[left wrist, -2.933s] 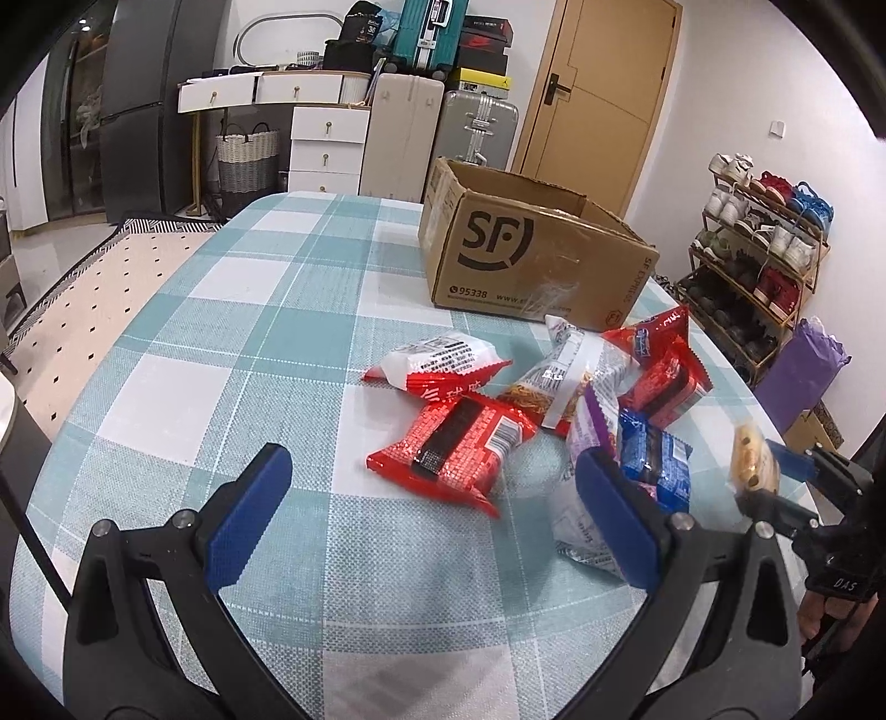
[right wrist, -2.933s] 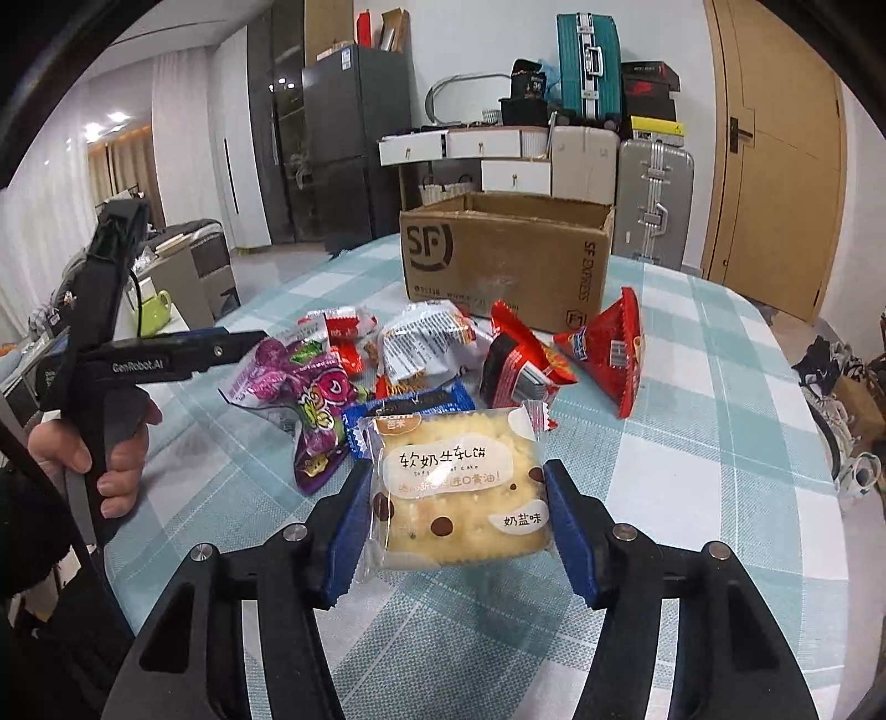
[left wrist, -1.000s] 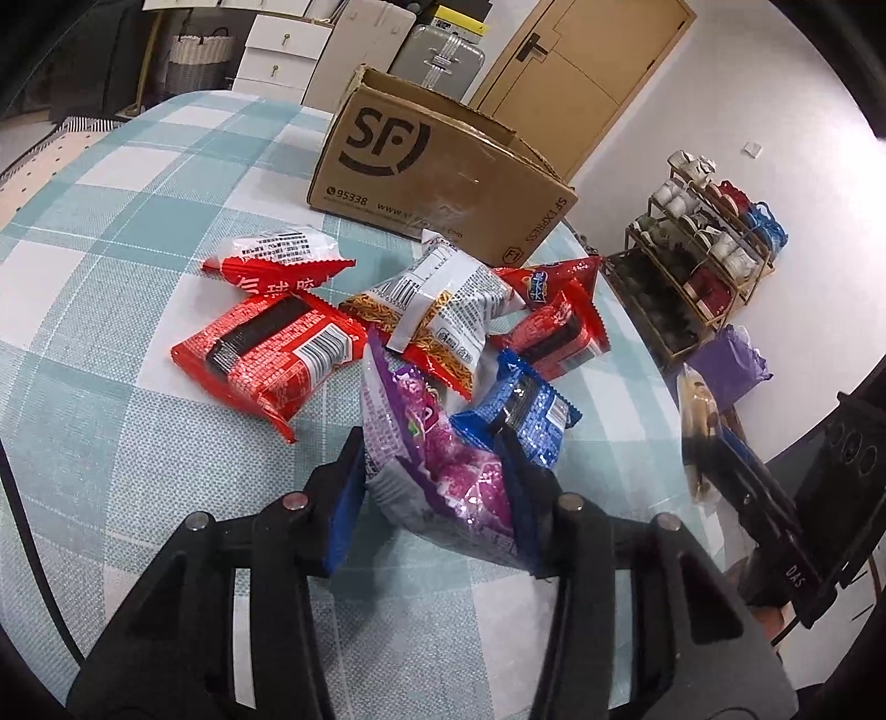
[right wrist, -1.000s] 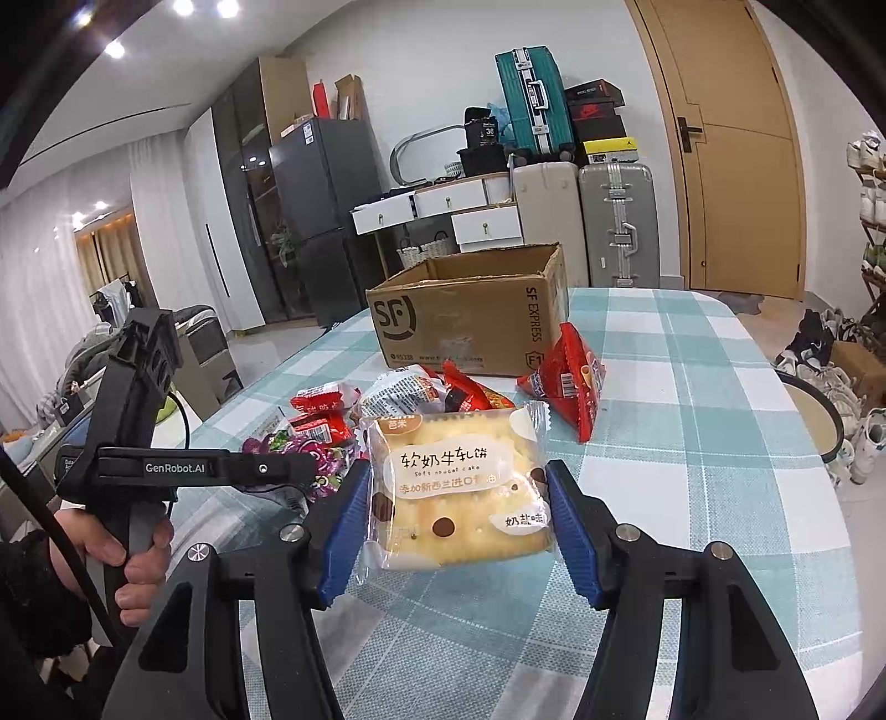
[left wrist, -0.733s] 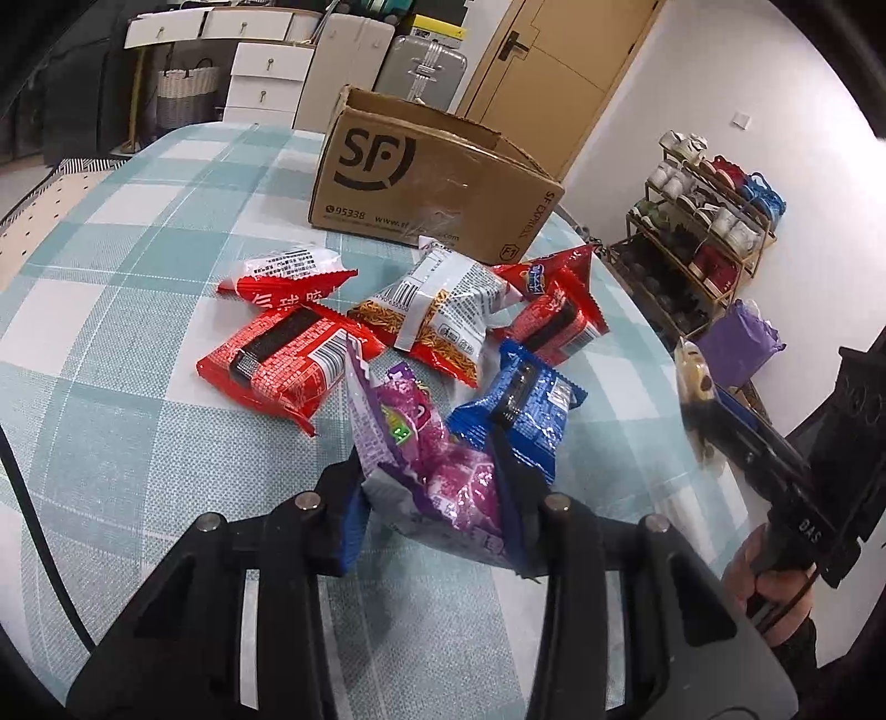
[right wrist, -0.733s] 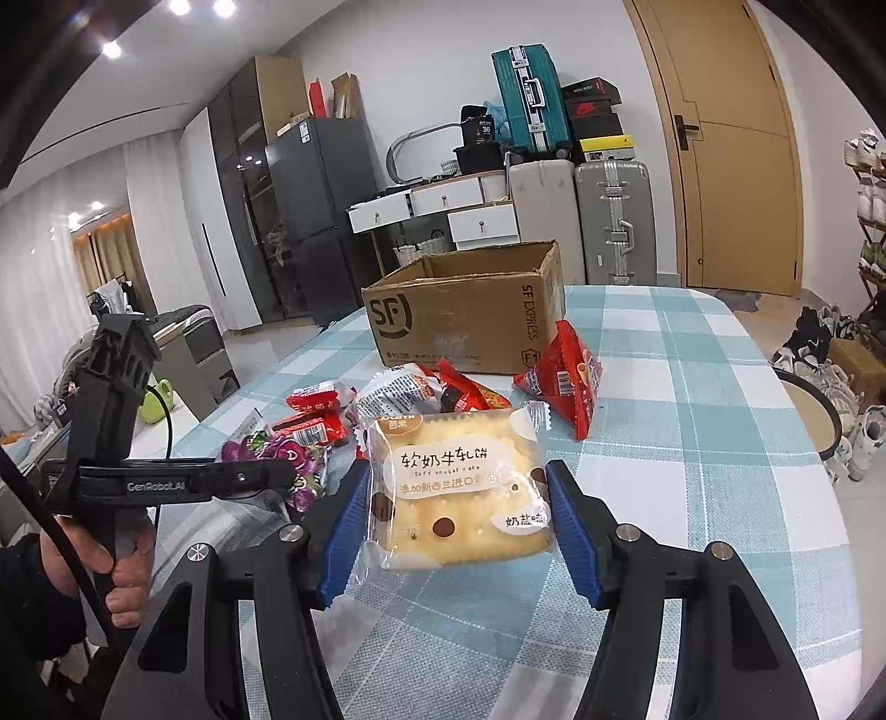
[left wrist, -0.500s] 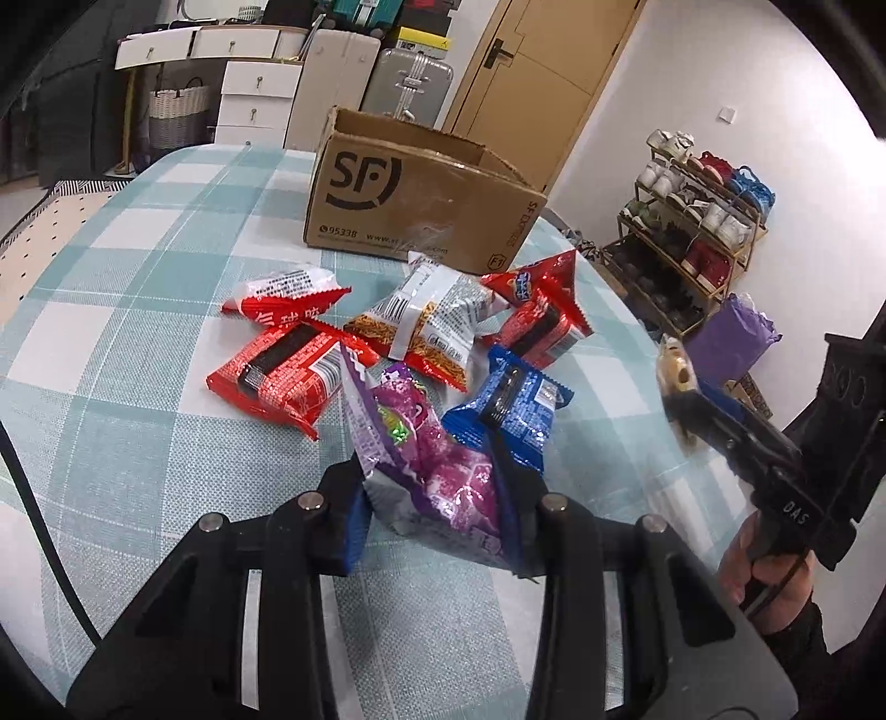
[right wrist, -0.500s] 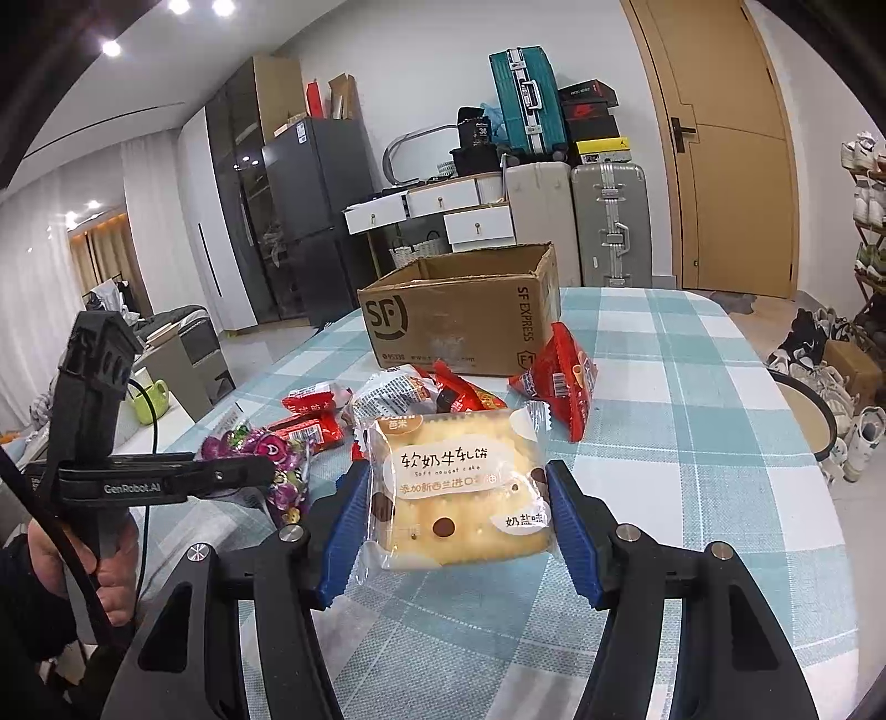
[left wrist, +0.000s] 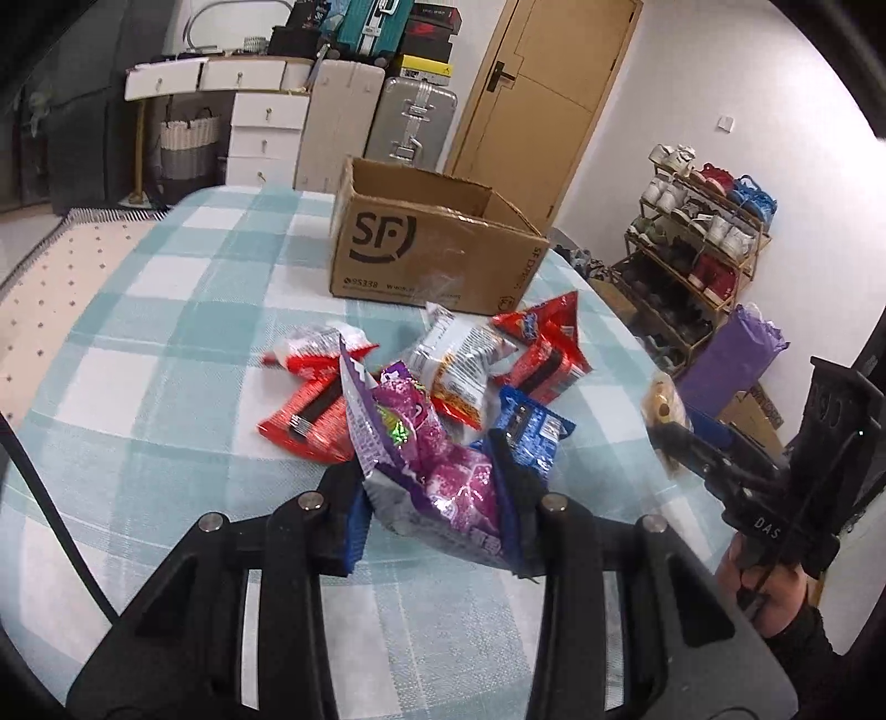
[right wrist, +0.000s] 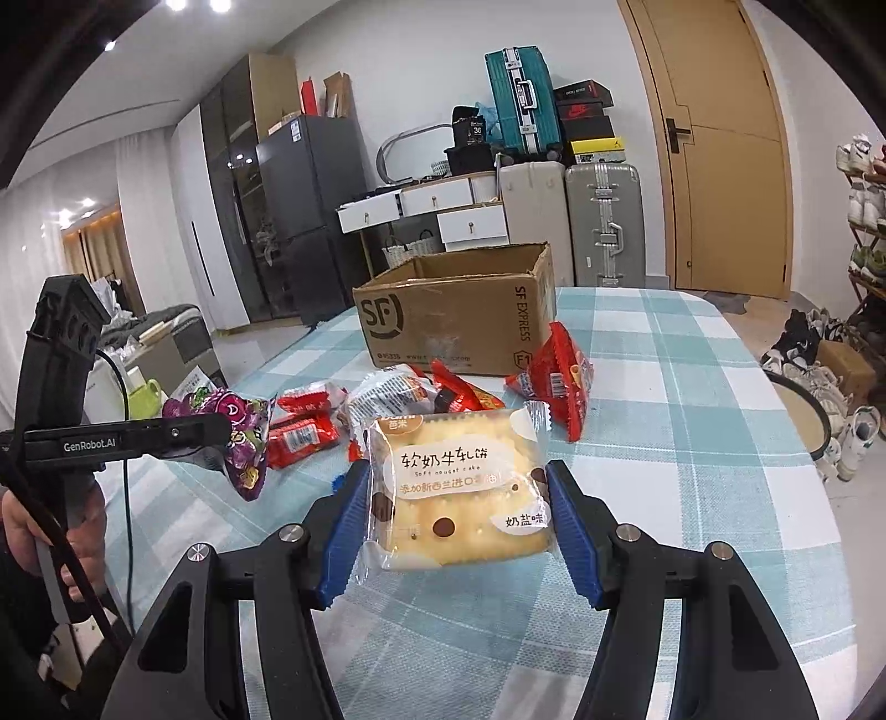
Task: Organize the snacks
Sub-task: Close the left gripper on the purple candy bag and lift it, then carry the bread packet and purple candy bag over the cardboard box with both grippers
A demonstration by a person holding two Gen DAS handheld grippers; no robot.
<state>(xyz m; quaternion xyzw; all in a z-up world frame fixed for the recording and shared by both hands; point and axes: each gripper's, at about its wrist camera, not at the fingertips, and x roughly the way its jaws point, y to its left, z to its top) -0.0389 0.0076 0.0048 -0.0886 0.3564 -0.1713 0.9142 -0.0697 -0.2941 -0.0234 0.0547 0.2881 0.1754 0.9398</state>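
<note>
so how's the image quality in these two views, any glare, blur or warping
Left wrist view: strong fisheye bending with dark corners; foil glare on the purple snack bag in the left gripper; the shoe rack looks soft. Right wrist view: same warping, the door bows; ceiling spotlights blow out; the nougat cake pack in the right gripper reads sharp.

Glossy crinkled foil purple snack bag [left wrist: 426, 459]; matt corrugated cardboard box [left wrist: 432, 260]; woven checked cloth on table [left wrist: 166, 310]; clear plastic-wrapped biscuit pack [right wrist: 457, 490].

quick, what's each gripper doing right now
left gripper: shut on the purple snack bag, lifted off the table.
right gripper: shut on the yellow nougat cake packet.
</note>
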